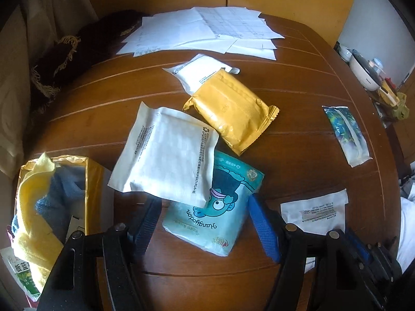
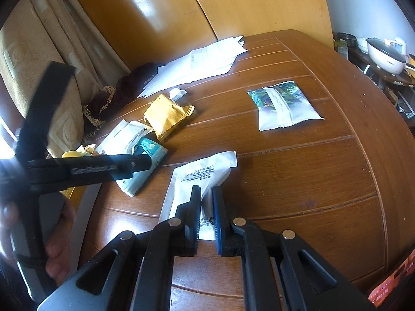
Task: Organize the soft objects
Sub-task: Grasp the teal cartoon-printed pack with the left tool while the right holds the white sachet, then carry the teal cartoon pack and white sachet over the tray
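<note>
Left gripper (image 1: pixel 205 223): jaws wide apart over a teal cartoon-printed soft pack (image 1: pixel 220 217), pads clear of it.
Right gripper (image 2: pixel 206 217): pinched shut on a flat white printed pouch (image 2: pixel 199 178) near the brown wooden table's (image 2: pixel 311 181) front edge.
Pile: white square pouch (image 1: pixel 168 155) overlapping the teal pack; mustard-yellow wrapped pack (image 1: pixel 233 111) just beyond.
Left edge: gold-lined open box (image 1: pixel 90 178) holding yellow and blue cloths.

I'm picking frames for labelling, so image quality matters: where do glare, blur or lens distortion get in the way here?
Left wrist view: fisheye bends the table's grooves, corners go dark, sun washes out the large white packet, though its print stays readable. Right wrist view: hard glare on the wooden panel, and the left gripper's body and the hand holding it are smeared at the left edge.
</note>
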A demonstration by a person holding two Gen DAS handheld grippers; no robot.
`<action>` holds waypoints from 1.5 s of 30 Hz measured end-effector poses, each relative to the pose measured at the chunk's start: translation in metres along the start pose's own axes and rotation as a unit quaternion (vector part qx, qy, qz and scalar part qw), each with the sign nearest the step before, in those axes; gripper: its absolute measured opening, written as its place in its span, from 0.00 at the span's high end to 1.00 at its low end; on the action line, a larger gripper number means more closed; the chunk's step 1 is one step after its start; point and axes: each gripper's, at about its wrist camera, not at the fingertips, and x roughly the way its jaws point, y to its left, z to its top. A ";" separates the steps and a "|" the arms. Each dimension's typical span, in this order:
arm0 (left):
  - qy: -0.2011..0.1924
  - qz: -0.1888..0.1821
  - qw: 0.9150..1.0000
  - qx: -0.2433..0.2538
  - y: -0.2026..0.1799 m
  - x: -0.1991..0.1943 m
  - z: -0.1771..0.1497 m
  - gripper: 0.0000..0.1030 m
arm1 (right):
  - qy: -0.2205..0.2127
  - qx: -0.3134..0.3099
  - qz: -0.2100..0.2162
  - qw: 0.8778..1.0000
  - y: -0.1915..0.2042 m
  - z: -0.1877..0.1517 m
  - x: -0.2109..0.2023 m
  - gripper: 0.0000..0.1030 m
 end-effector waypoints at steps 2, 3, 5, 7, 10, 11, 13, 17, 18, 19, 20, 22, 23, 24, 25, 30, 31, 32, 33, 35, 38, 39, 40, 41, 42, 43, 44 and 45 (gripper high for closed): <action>0.015 -0.011 1.000 -0.014 0.002 0.006 0.001 0.21 | 0.000 -0.002 -0.001 1.000 0.000 0.000 0.000 0.91; 0.011 -0.008 1.000 -0.014 0.000 0.005 0.001 0.21 | 0.000 -0.002 -0.002 1.000 0.001 0.000 0.000 0.91; 0.019 -0.019 1.000 -0.005 -0.006 0.004 0.000 0.21 | 0.000 -0.002 -0.002 1.000 0.001 -0.001 0.001 0.91; 0.019 -0.045 0.999 0.004 -0.011 0.000 -0.003 0.21 | 0.000 -0.002 -0.002 1.000 0.001 -0.001 0.001 0.91; 0.009 -0.035 0.999 0.016 -0.019 -0.006 -0.008 0.40 | 0.000 -0.002 -0.003 1.000 0.001 -0.001 0.001 0.91; 0.011 -0.025 0.999 0.022 -0.021 -0.005 -0.009 0.45 | 0.000 -0.002 -0.003 1.000 0.001 -0.001 0.001 0.91; 0.006 -0.017 1.000 0.025 -0.024 -0.006 -0.013 0.47 | 0.000 -0.002 -0.003 1.000 0.001 -0.001 0.001 0.91; 0.001 -0.004 0.999 0.048 -0.031 -0.013 -0.024 0.55 | 0.000 -0.001 -0.002 1.000 0.001 -0.001 0.001 0.91; 0.006 -0.008 0.999 0.054 -0.031 -0.015 -0.028 0.56 | -0.001 0.000 0.000 1.000 0.001 -0.001 0.001 0.91; 0.012 -0.017 0.998 0.054 -0.030 -0.017 -0.032 0.56 | -0.002 0.002 0.002 1.000 0.000 -0.001 0.000 0.91; 0.020 -0.030 0.998 0.048 -0.027 -0.019 -0.036 0.57 | -0.003 0.003 0.004 1.000 0.000 -0.001 -0.001 0.91; 0.037 -0.066 0.997 0.028 -0.020 -0.023 -0.045 0.57 | -0.004 0.008 0.007 1.000 -0.002 -0.001 -0.001 0.91; 0.043 -0.082 0.996 0.018 -0.016 -0.025 -0.049 0.57 | -0.004 0.010 0.009 1.000 -0.003 -0.001 -0.002 0.91; 0.045 -0.097 0.994 0.008 -0.012 -0.028 -0.053 0.58 | -0.003 0.011 0.009 1.000 -0.003 -0.001 -0.002 0.91; 0.044 -0.109 0.993 0.000 -0.009 -0.032 -0.057 0.58 | -0.003 0.012 0.010 1.000 -0.003 -0.001 -0.002 0.91; 0.020 -0.138 0.990 -0.031 0.004 -0.049 -0.084 0.58 | -0.006 0.013 0.012 1.000 -0.003 -0.001 -0.003 0.91; 0.012 -0.138 0.990 -0.036 0.006 -0.052 -0.090 0.58 | -0.007 0.013 0.013 1.000 -0.003 -0.001 -0.003 0.91; 0.005 -0.139 0.989 -0.041 0.007 -0.056 -0.094 0.58 | -0.008 0.014 0.014 1.000 -0.003 -0.001 -0.004 0.91; -0.003 -0.140 0.989 -0.046 0.009 -0.060 -0.099 0.58 | -0.011 0.014 0.015 1.000 -0.003 -0.001 -0.005 0.92; -0.017 -0.149 0.987 -0.057 0.015 -0.069 -0.107 0.58 | -0.020 0.014 0.016 1.000 -0.003 -0.001 -0.008 0.92; -0.042 -0.166 0.983 -0.068 0.025 -0.088 -0.116 0.58 | -0.033 0.010 0.023 0.999 -0.002 -0.001 -0.013 0.92; -0.050 -0.172 0.981 -0.073 0.030 -0.094 -0.119 0.58 | -0.037 0.011 0.028 0.999 -0.001 0.000 -0.014 0.93; -0.057 -0.178 0.979 -0.079 0.037 -0.102 -0.123 0.58 | -0.042 0.012 0.038 0.998 -0.001 0.000 -0.016 0.93; -0.063 -0.184 0.977 -0.085 0.044 -0.109 -0.126 0.58 | -0.046 0.012 0.044 0.998 -0.001 0.000 -0.018 0.93; -0.070 -0.188 0.975 -0.092 0.051 -0.117 -0.130 0.58 | -0.052 0.011 0.048 0.997 0.000 0.000 -0.020 0.93; -0.080 -0.190 0.974 -0.097 0.059 -0.127 -0.133 0.58 | -0.058 0.009 0.052 0.997 0.001 -0.001 -0.022 0.93; -0.092 -0.188 0.973 -0.098 0.067 -0.135 -0.136 0.58 | -0.063 0.007 0.058 0.996 0.002 -0.001 -0.024 0.93; -0.103 -0.182 0.972 -0.103 0.074 -0.143 -0.138 0.58 | -0.066 0.004 0.065 0.996 0.004 -0.001 -0.026 0.93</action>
